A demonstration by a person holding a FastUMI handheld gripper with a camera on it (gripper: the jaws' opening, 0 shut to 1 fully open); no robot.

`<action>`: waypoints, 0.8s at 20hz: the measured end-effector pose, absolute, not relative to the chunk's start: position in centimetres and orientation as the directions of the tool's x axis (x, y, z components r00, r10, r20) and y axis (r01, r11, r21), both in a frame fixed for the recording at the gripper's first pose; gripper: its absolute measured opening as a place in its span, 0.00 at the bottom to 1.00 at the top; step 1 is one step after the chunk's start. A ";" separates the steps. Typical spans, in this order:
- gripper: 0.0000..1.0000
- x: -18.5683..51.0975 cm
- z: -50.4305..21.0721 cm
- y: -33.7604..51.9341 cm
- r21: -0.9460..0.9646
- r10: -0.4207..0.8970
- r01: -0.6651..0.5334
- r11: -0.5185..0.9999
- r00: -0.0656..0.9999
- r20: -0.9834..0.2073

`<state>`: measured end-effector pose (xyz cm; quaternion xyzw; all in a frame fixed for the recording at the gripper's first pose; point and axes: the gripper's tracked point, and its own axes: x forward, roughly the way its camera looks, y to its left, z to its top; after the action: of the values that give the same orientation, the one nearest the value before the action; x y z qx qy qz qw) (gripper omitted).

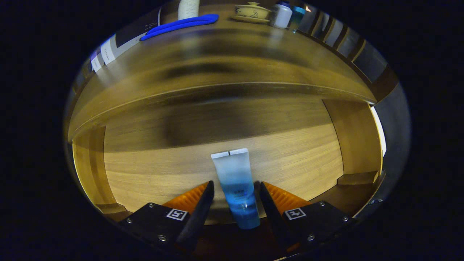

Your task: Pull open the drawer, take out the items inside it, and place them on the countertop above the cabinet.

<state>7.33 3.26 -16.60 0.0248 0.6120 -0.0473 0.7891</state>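
The wooden drawer (156,170) is pulled open and I look down into it. A translucent blue tube (232,168) lies on the drawer floor, flat crimped end pointing away from me and cap end towards me. My gripper (235,185) is open and straddles the tube's lower half, one finger on each side with a thin gap to the tube. The cap end lies deep between the fingers. Above the drawer runs the cabinet's countertop (232,54).
On the countertop lie a long blue object (181,24), a white bottle (188,8), a lidded cream bowl on a saucer (252,11) and a white jar (282,15). The drawer's side walls (357,137) close in left and right. A dark slatted panel (340,36) stands behind.
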 end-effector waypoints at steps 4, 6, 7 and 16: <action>0.71 7.2 -16.8 3.9 0.019 -0.019 0.138 0.990 0.268 -0.963; 0.63 7.3 -16.5 4.0 0.033 -0.015 0.164 0.986 0.286 -0.958; 0.59 7.2 -16.7 4.1 0.028 -0.018 0.155 0.988 0.289 -0.957; 0.43 8.4 -15.0 3.8 -0.016 -0.075 0.139 0.990 0.427 -0.901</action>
<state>8.45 3.84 -14.98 0.0301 0.5315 -0.0632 0.8441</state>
